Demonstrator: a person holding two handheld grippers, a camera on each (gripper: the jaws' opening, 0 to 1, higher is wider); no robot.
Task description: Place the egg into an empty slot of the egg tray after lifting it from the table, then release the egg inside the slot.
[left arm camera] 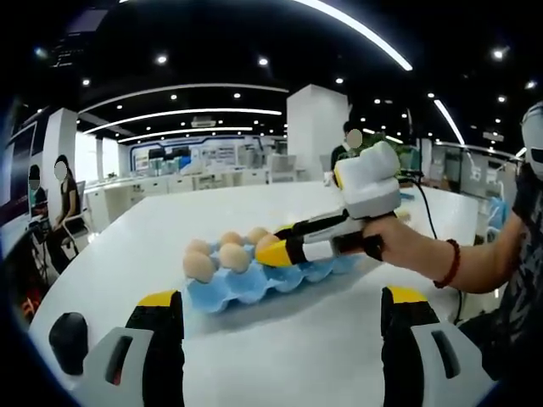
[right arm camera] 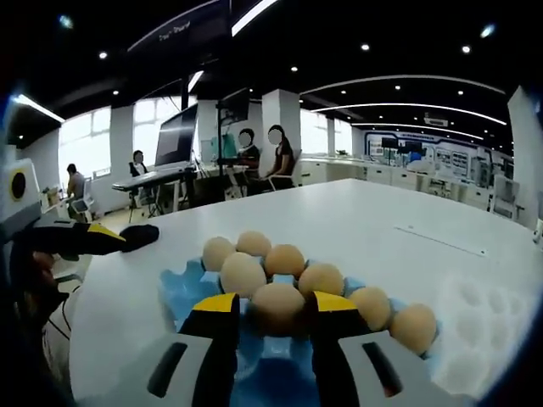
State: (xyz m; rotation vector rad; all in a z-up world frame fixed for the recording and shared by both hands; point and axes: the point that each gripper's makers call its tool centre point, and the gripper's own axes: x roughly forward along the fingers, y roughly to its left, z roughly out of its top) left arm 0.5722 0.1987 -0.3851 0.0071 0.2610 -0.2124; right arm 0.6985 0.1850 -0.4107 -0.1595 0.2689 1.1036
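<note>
Jaws of the right gripper [right arm camera: 273,315] clamp the egg [right arm camera: 278,307] directly above the tray [right arm camera: 182,288]; the left gripper [left arm camera: 280,318], jaws spread and empty, waits farther off.

Black tool [right arm camera: 273,315] jaws with yellow tips, white bodies; red bead bracelet [left arm camera: 450,264], seemingly dark patterned sleeve.

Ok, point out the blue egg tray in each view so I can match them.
Left gripper view: blue egg tray at centre, the right gripper reaching over it.
Right gripper view: tray low centre, under the jaws.
Shared landmark: the white table.
</note>
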